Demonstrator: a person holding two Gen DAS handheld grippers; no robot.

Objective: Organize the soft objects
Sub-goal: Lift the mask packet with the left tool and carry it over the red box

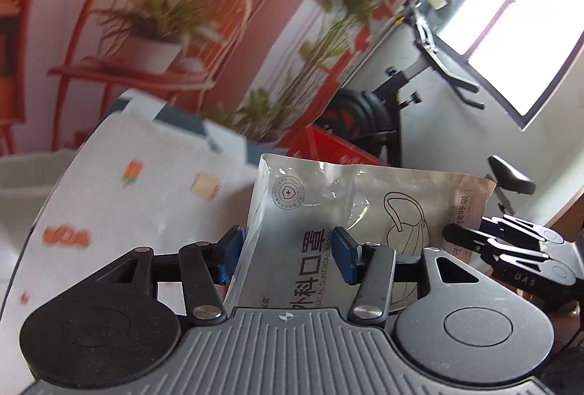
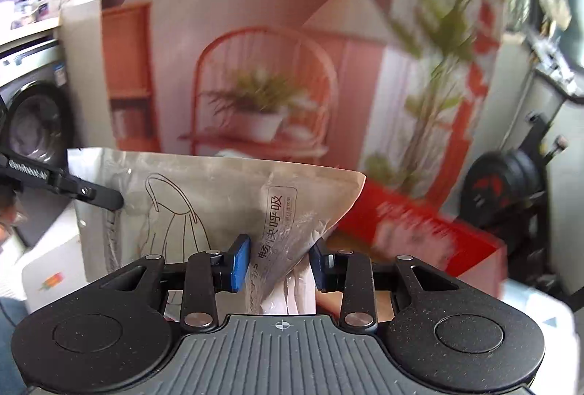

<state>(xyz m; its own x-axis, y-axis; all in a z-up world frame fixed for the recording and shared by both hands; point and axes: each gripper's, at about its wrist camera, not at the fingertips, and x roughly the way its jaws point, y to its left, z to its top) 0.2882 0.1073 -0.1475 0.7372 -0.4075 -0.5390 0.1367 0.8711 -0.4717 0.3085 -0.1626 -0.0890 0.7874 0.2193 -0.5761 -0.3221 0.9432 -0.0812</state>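
A silver and tan pack of surgical masks is held up in the air between both grippers. My left gripper has its blue pads on either side of the pack's left end and is shut on it. My right gripper is shut on the pack's other end, which crumples between its pads. The right gripper shows at the right edge of the left wrist view, and the left gripper at the left edge of the right wrist view.
A white patterned box or bag sits below left of the pack. A red box lies below right. A backdrop with a plant picture fills the background. An exercise bike stands to the right, a washing machine to the left.
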